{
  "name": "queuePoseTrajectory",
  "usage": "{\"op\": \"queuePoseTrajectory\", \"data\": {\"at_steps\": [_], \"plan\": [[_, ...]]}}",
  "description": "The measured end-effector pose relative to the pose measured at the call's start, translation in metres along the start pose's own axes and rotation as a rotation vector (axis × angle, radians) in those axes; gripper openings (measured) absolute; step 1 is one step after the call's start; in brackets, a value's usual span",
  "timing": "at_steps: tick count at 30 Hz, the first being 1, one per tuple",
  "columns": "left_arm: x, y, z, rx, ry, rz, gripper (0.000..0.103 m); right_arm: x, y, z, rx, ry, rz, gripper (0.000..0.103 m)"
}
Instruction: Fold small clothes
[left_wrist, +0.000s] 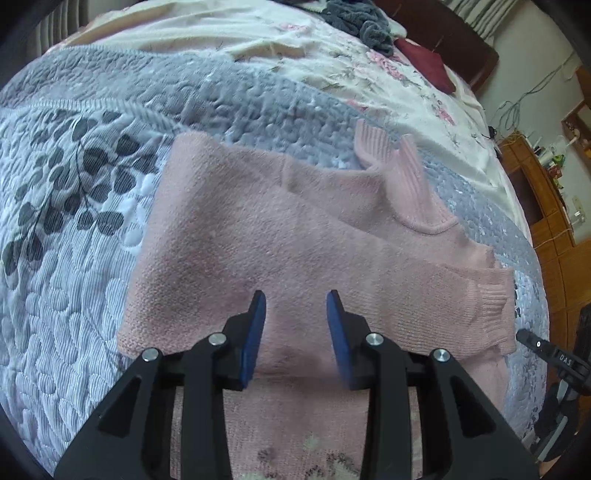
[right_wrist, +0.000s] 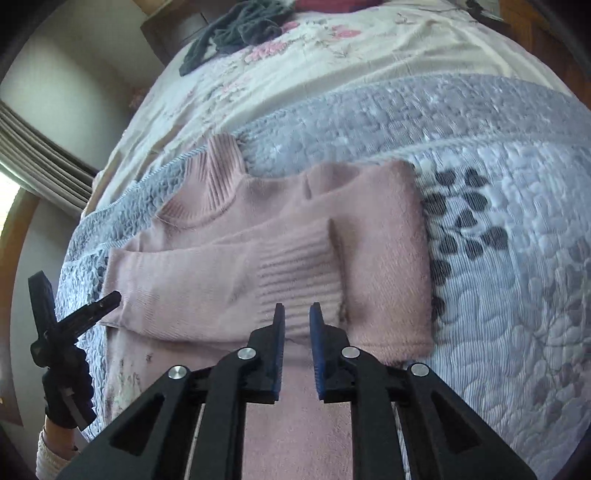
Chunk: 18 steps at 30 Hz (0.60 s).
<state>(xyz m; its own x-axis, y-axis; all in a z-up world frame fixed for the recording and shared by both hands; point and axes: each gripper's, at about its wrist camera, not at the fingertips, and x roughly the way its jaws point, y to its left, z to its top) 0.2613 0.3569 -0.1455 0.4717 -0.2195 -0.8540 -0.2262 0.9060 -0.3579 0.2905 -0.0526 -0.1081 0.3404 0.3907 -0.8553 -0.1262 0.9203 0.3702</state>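
One pink sweater (left_wrist: 258, 236) lies on the quilted bed (left_wrist: 74, 258), sleeves folded across its body. Its lower hem is cut off behind both tools, and dark marks near that hem are hard to identify. The ribbed collar (right_wrist: 221, 173) points away. Left tool (left_wrist: 296, 295) hovers above it, fingers apart, empty. Right tool (right_wrist: 297, 306) hovers over the ribbed cuff (right_wrist: 295, 266), fingers slightly apart.
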Motion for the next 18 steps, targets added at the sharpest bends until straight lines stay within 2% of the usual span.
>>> {"op": "queuePoseTrajectory", "data": {"at_steps": [2,4,7,11,18], "plan": [[0.000,-0.016,0.001,0.034,-0.001,-0.011,0.039,0.007,0.012,0.013,-0.028,-0.008,0.018,0.023],[0.008,-0.030,0.002,0.057,0.018,-0.021,0.041,0.020,0.021,0.024,-0.038,-0.005,0.029,0.023],[0.024,-0.037,-0.001,0.071,0.049,0.005,0.041,0.042,0.020,0.034,-0.039,0.016,-0.040,0.023],[0.038,-0.025,-0.007,0.062,0.061,0.004,0.040,0.058,-0.004,0.027,0.006,0.067,-0.084,0.021],[0.040,-0.026,-0.011,0.120,0.049,0.012,0.040,0.062,-0.015,0.019,-0.009,0.084,-0.055,0.021]]}}
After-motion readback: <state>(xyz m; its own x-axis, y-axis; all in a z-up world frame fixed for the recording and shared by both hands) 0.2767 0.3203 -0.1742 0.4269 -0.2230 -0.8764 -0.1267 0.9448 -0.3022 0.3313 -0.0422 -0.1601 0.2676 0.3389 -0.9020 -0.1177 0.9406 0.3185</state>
